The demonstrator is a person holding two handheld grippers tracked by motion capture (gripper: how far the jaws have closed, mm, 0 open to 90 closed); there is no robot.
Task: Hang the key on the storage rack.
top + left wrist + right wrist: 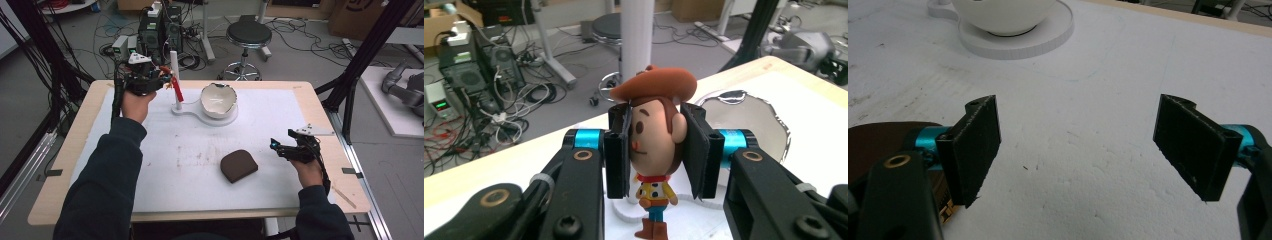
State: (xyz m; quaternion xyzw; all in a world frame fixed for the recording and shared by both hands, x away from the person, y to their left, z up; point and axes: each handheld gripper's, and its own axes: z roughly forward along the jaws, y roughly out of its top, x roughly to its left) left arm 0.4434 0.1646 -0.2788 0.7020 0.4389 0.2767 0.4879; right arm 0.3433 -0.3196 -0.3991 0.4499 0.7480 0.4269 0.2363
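The left tongs [656,150] pinch the head of a small cowboy figurine with a brown hat, yellow shirt and blue trousers [655,150], holding it upright and clear of the desk [80,150] near the far left corner. Its long axis runs vertically, boots hanging down. Just to its right stands a white stand with a thin upright post and a round base [192,111] carrying a jagged white eggshell-shaped bowl [218,100]; any placing there would fall to the left hand. The right tongs [1083,150] are spread empty near the right edge, beside a dark brown rounded pad [239,165].
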